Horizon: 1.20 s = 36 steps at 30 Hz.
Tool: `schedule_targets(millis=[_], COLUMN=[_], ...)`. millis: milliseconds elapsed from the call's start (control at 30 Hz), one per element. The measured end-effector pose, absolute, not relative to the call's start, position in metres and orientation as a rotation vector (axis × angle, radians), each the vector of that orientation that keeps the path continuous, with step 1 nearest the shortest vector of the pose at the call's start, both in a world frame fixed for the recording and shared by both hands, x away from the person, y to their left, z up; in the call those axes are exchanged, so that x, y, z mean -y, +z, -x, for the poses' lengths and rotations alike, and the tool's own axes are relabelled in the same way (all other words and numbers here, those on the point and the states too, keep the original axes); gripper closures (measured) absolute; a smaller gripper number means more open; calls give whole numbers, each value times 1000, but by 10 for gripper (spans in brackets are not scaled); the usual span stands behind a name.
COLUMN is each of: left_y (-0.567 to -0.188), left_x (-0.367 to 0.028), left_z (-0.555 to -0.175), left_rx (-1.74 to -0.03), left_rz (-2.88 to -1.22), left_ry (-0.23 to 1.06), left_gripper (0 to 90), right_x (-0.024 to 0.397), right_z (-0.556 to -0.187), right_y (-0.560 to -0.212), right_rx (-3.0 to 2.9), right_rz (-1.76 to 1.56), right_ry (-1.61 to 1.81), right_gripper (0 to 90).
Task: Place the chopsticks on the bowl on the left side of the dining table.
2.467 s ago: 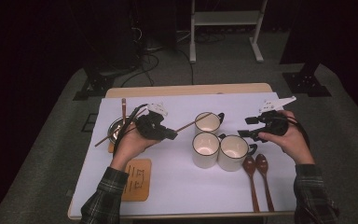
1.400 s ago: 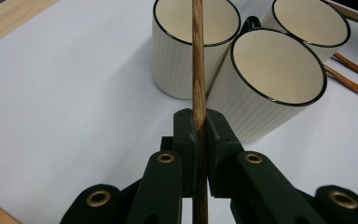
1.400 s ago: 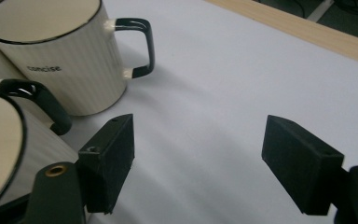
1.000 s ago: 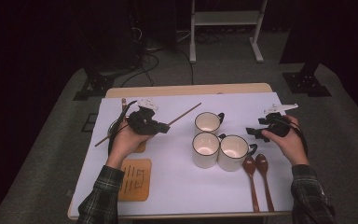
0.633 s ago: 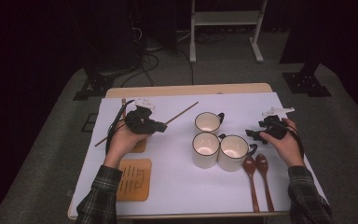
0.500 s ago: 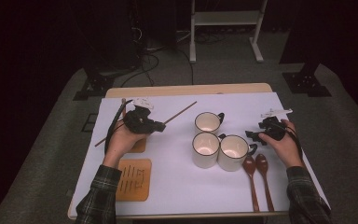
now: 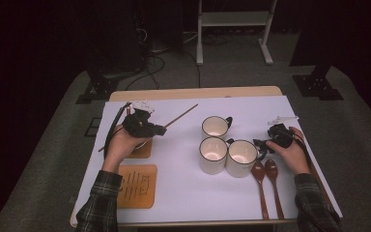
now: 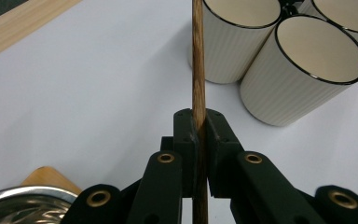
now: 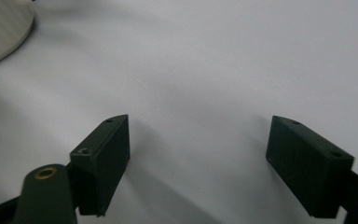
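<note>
- At the near table edge a wooden trivet [image 7: 135, 186] with slots lies at the left, and two wooden spoons [image 7: 266, 188] lie side by side at the right, bowls pointing away.
- The white table cover [image 7: 183, 193] has a wide bare patch between them, running up the middle to the mugs.
- The right gripper [image 7: 262, 144] hangs low over the cover just right of the mugs and above the spoon bowls; its jaws stand wide apart, have just been opening, and nothing is between them.
- Three cream mugs [image 7: 222, 147] with dark rims stand in a tight cluster, touching or nearly so.
- The left gripper [image 8: 199, 133] is clamped on a wooden chopstick [image 8: 197, 60], which points toward the mugs; a steel bowl [image 8: 14, 207] sits on a second trivet just under that hand.
- Past the mugs, bare cover reaches the wooden far edge [image 7: 193, 93].
- Beyond lie grey carpet [image 7: 222, 72], cables and a white stand [image 7: 232, 24] in a dark room.
</note>
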<state>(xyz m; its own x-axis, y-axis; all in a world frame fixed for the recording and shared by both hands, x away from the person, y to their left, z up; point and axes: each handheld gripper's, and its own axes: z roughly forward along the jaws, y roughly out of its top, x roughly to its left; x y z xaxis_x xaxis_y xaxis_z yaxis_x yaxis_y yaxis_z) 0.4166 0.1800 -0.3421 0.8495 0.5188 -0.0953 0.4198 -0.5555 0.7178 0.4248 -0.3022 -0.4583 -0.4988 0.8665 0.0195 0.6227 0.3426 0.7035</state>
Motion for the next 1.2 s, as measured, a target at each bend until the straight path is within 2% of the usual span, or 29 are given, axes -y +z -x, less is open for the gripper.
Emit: schedule_targets(millis=[1200], left_y=[-350], left_x=[-219], left_z=[-426], left_rx=[-783], left_rz=[-2237], left_ry=[199], left_gripper=[843], right_x=[303], right_z=[-421], right_y=[-464], right_rx=[-2222], right_rz=[-1288], right_ry=[981], right_gripper=[168])
